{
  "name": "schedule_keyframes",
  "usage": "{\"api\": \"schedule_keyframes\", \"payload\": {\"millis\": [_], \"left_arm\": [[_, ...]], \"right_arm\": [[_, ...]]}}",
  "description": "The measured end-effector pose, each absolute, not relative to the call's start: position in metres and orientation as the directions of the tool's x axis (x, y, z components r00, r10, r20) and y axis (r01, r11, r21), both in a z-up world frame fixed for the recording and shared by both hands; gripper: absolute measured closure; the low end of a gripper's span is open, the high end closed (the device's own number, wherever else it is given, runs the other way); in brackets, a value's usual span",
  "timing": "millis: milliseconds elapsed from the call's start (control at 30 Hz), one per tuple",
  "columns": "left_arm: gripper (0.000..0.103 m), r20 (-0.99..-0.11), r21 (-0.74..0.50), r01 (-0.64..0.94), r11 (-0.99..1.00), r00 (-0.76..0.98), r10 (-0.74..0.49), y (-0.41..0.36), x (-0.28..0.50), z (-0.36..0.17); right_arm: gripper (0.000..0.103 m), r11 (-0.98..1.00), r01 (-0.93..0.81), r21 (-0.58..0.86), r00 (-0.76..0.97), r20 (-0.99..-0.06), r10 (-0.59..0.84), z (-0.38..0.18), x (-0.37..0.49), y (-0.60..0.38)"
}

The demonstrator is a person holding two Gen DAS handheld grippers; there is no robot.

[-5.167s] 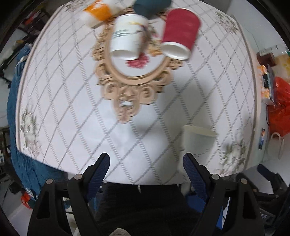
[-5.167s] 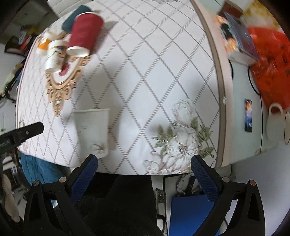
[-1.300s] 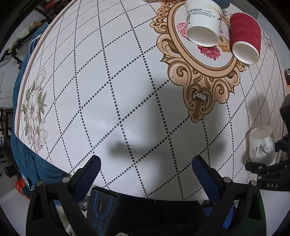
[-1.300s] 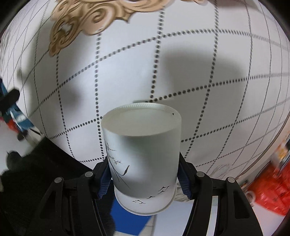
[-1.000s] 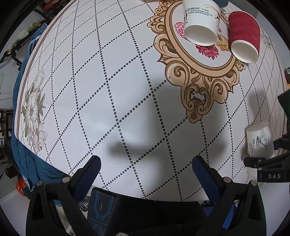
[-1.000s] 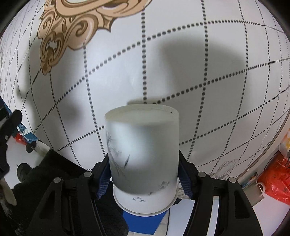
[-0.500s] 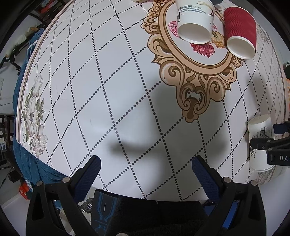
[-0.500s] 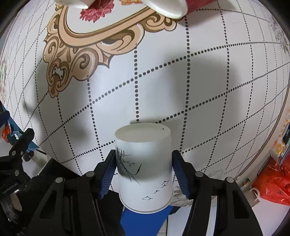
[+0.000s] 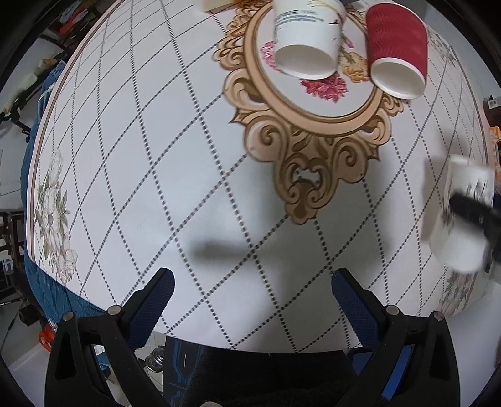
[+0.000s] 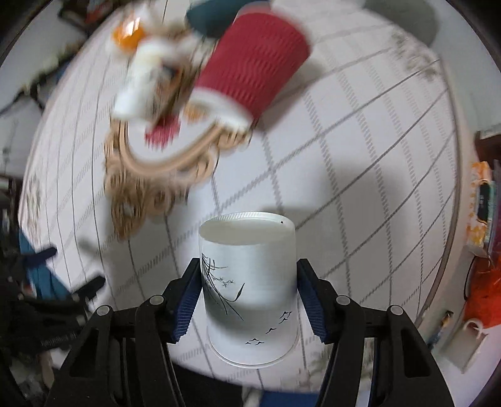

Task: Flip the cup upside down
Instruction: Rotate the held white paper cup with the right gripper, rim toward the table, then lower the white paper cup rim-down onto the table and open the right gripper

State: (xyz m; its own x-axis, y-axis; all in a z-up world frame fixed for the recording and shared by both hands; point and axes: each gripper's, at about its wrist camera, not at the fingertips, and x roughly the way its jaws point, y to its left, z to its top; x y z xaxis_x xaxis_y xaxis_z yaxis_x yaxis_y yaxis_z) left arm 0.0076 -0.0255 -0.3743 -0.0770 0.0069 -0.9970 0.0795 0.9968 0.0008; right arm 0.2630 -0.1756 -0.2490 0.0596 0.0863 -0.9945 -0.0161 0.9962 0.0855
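A: Counting from nearest to farthest, what appears?

B: Two grippers. The right hand-held gripper is clamped on one white cup, its blue pads pressing the cup's two sides. The cup bears ink-drawn grass and small birds; its closed base faces away from the camera and its wide rim toward it, held above the near part of the bench. The left hand-held gripper stands with its jaws spread wide, gripping nothing.

A: And beyond them?

B: Two more cups lying on their sides: one white printed cup on the gold-scrolled oval medallion, and one red ribbed cup just beside it at the medallion's edge. An orange-and-white item and a dark teal object lie farther back, both blurred.

A: The surface and room?

B: A white cloth with a dotted diamond grid and floral corners. Beside the bench, a red bag and a white mug.

A: Any legible writing?

B: Small lines of print on the white printed cup, too small to read.
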Motion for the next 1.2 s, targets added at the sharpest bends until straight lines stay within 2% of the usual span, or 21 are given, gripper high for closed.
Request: {"api": "schedule_keyframes", "payload": {"millis": [267, 367, 700, 1067, 1133, 1200], "left_arm": [[0.000, -0.998, 0.011, 0.102, 0.995, -0.066, 0.018, -0.065, 0.033, -0.372], [0.000, -0.997, 0.023, 0.111, 0.994, -0.064, 0.030, -0.078, 0.041, -0.373], [0.000, -0.997, 0.040, 0.114, 0.993, -0.066, 0.048, -0.090, 0.046, -0.374], [0.000, -0.998, 0.049, 0.108, 0.993, -0.041, 0.054, -0.082, 0.041, -0.368], [0.000, -0.998, 0.050, 0.114, 0.992, -0.021, 0.053, -0.085, 0.039, -0.361], [0.000, -0.999, 0.048, 0.125, 0.991, 0.004, 0.048, -0.083, 0.033, -0.349]], "right_arm": [[0.041, 0.985, 0.126, 0.119, 0.454, -0.890, 0.050, -0.251, 0.258, -0.195], [0.041, 0.982, 0.144, 0.124, 0.526, -0.850, 0.030, -0.263, 0.256, -0.189], [0.040, 0.994, 0.074, 0.084, 0.544, -0.839, 0.031, -0.282, 0.233, -0.180], [0.039, 0.993, 0.059, 0.101, 0.466, -0.882, 0.062, -0.293, 0.209, -0.179], [0.035, 0.992, 0.068, 0.106, 0.451, -0.890, 0.064, -0.290, 0.205, -0.179], [0.011, 0.991, 0.083, 0.110, 0.426, -0.902, 0.064, -0.285, 0.200, -0.180]]}}
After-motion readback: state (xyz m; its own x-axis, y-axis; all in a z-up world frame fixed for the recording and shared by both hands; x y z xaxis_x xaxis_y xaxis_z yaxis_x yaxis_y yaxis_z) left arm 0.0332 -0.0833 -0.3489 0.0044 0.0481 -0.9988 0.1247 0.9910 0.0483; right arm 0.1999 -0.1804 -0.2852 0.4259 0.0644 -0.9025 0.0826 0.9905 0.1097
